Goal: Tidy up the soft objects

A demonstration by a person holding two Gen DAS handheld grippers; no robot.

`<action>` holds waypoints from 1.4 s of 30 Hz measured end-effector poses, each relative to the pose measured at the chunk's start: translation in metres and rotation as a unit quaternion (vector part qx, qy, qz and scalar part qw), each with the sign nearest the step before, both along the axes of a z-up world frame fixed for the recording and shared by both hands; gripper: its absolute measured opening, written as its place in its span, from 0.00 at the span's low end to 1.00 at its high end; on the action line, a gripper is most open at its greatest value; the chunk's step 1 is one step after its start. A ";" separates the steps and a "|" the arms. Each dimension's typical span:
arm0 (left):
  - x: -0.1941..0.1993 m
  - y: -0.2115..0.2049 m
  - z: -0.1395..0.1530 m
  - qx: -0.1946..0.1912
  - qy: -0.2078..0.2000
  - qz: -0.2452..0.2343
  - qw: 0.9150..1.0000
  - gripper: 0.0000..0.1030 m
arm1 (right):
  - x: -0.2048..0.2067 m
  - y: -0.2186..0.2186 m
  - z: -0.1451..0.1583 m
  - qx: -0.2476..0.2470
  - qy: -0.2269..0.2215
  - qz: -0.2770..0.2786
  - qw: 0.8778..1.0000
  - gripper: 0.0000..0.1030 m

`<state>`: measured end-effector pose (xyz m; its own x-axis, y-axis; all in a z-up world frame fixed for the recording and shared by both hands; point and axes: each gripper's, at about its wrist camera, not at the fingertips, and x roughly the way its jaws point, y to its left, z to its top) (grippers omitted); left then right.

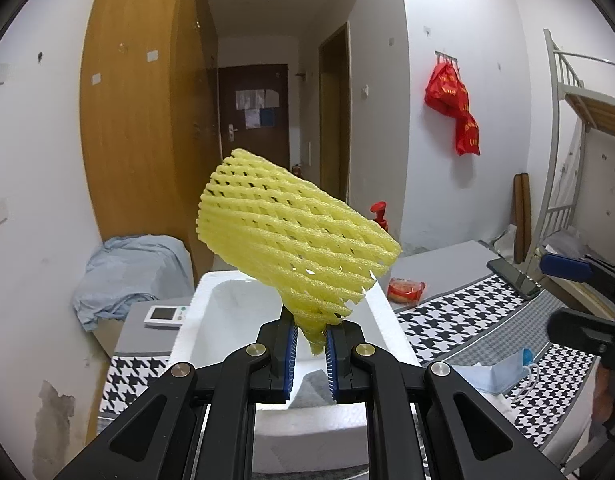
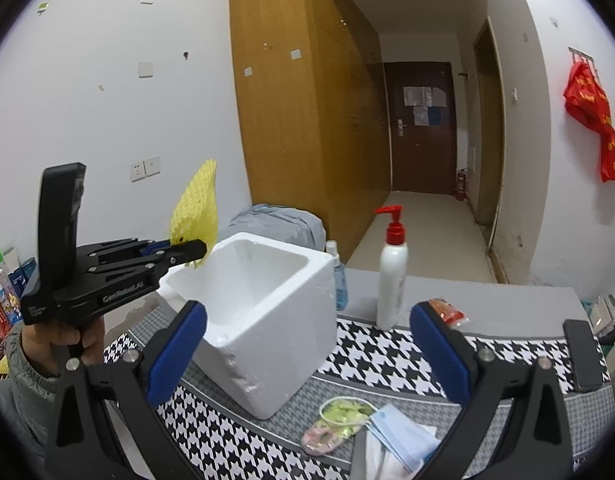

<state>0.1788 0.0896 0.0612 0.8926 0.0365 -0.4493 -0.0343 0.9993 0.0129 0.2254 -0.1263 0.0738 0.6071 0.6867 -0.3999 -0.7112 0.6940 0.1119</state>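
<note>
Mid-task. Left gripper (image 1: 310, 350) pinches the narrow end of the yellow foam net (image 1: 295, 236), held in the air over the white foam box (image 2: 263, 320); not dropped in yet. Net's long axis runs up and away from the gripper, flared end on top. Right gripper (image 2: 307, 344) is spread, holding nothing. Face mask (image 2: 403, 436) and small pouch (image 2: 339, 424) still lie on the bench (image 2: 387, 356).

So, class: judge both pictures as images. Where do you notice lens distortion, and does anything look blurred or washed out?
Left wrist view: fisheye bends the wooden wardrobe into a curve, corners are black, and the yellow foam net in the left gripper is sharp. Right wrist view: the same dark vignette, walls bow outward, the white foam box looks bright inside, and the open right gripper looms large.
</note>
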 end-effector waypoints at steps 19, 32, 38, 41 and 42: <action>0.027 0.005 -0.011 -0.004 0.014 0.032 0.999 0.79 | 0.006 -0.024 -0.013 0.011 0.022 -0.029 0.999 1.00; 0.007 0.004 0.001 -0.014 -0.014 0.037 0.999 0.99 | 0.005 -0.027 -0.015 0.008 0.023 -0.039 0.999 1.00; -0.007 -0.002 0.011 -0.008 -0.028 0.034 0.999 0.99 | 0.000 -0.030 -0.011 0.007 0.014 -0.041 0.999 1.00; -0.013 -0.006 0.015 -0.005 -0.032 0.033 0.999 0.99 | -0.005 -0.031 -0.008 0.007 0.009 -0.040 0.999 1.00; -0.014 -0.007 0.016 -0.004 -0.032 0.032 0.999 0.99 | -0.007 -0.032 -0.007 0.007 0.007 -0.040 0.999 1.00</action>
